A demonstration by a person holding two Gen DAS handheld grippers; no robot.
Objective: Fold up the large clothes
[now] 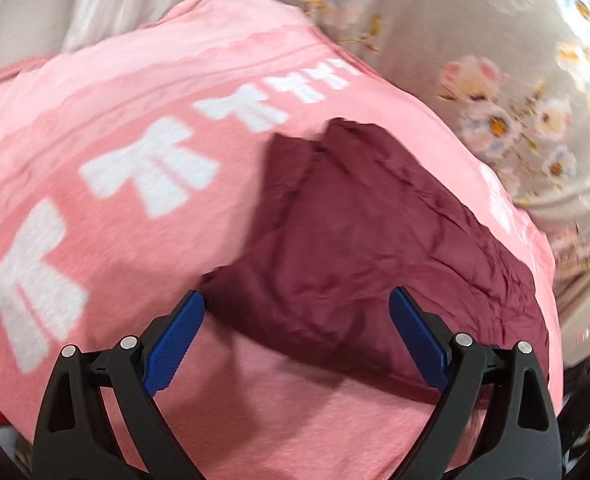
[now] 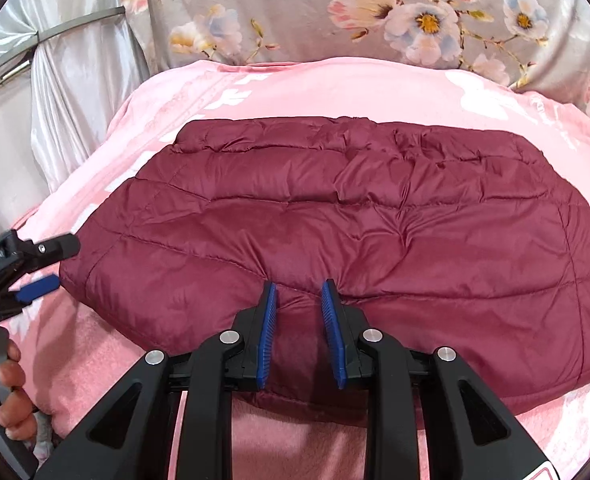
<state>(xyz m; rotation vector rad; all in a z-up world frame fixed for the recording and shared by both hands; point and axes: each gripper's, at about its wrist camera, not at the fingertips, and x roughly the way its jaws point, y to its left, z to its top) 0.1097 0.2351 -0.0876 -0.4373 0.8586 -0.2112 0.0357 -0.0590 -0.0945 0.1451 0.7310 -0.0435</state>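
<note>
A maroon quilted puffer jacket [image 2: 335, 216] lies folded flat on a pink blanket [image 2: 295, 84] with white bows. My right gripper [image 2: 301, 292] is at the jacket's near edge, its blue pads pinching a ridge of the fabric between them. My left gripper [image 1: 297, 304] is open and empty, hovering at the jacket's [image 1: 355, 240] left end; it also shows at the left of the right wrist view [image 2: 43, 268], held by a hand, just off the jacket's left edge.
The blanket [image 1: 95, 120] covers a bed with a grey floral sheet [image 2: 335, 20] behind it. A silvery curtain [image 2: 75, 80] hangs at the left. The left wrist view is motion-blurred.
</note>
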